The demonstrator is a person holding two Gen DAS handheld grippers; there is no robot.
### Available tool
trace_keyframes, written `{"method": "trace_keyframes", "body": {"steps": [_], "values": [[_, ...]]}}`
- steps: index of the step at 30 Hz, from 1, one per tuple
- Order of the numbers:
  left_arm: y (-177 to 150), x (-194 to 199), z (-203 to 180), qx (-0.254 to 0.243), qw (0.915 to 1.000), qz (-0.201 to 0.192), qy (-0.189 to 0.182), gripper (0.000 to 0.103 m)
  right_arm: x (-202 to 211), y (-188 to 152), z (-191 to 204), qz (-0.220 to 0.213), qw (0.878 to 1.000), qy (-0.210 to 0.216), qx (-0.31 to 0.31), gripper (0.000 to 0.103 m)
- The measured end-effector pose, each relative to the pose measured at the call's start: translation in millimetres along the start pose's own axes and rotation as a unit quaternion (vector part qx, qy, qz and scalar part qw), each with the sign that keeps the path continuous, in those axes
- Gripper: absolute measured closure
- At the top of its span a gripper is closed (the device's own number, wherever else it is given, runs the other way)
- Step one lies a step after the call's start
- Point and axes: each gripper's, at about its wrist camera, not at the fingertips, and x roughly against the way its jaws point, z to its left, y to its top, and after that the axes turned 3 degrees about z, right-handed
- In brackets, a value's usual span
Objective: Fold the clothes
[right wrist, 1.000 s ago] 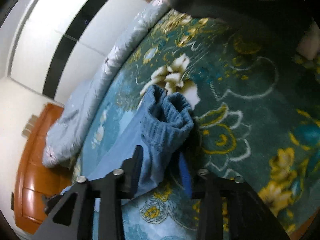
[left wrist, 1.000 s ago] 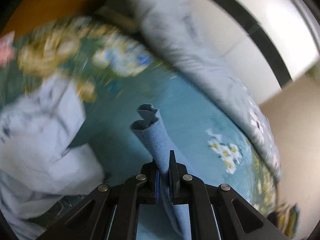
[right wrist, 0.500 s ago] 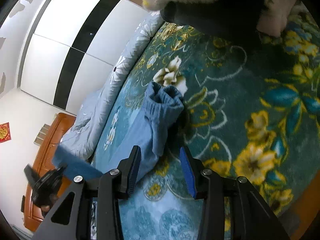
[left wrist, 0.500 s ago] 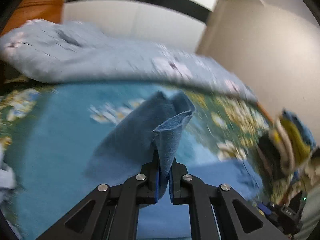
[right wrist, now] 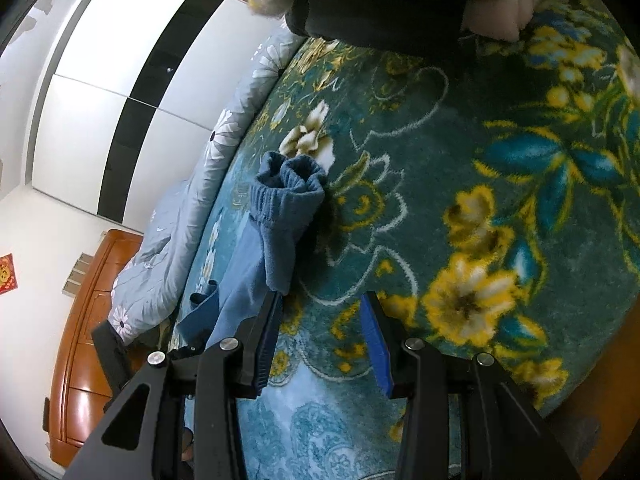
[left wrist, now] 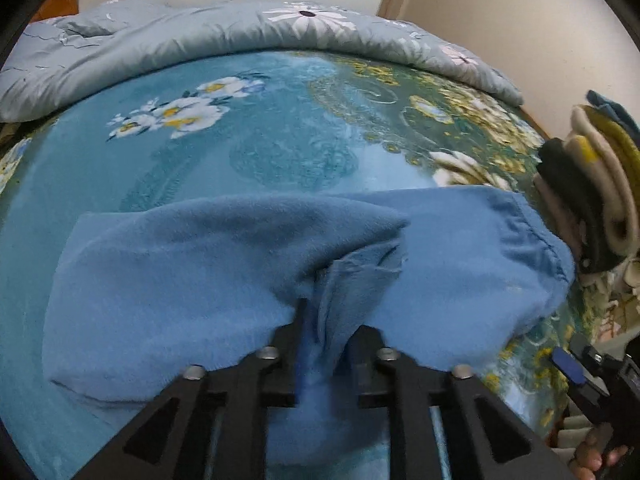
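Garment (left wrist: 200, 272) on bedspread (left wrist: 260, 120), quilt (left wrist: 180, 36) behind, folded stack (left wrist: 592, 200) at right

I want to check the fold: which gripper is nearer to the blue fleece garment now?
Left. The left gripper has a fold of the blue fleece garment between its just-opened fingers. The right gripper is open over the floral blanket, beside the garment's cuffed end.

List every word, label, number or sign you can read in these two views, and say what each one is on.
No text can be read in either view.
Red paper decoration on the white wall, right wrist view: a gold figure or character, too small and blurred to read.
Blue garment, floral blanket, grey quilt, folded clothes pile: patterns only, no lettering or visible label.
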Motion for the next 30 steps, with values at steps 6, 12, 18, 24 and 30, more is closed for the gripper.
{"method": "trace_keyframes", "body": {"steps": [6,12,18,24,30], "values": [[-6.1,27.7,-7.6,-0.014,0.9956,-0.015,-0.092,0.05,-2.3,-1.9,10.9,0.001,1.0,0.001,0.009,0.061],[-3.0,49.8,66.3,0.072,0.9946,-0.07,-0.025,0.047,-4.9,-1.4,24.7,-0.002,1.0,0.004,0.022,0.057],[-27.0,68.5,167.3,0.181,0.9796,-0.079,0.038,0.047,-26.9,-5.3,62.8,0.017,0.997,0.04,0.064,0.056],[-52.7,67.1,211.5,0.219,0.9728,-0.05,0.058,0.047,-100.4,-15.6,125.7,0.09,0.989,0.041,0.111,0.05],[-58.7,66.2,221.4,0.218,0.9737,-0.039,0.053,0.047,-135.2,-26.6,141.6,0.125,0.984,-0.03,0.125,0.05]]}}
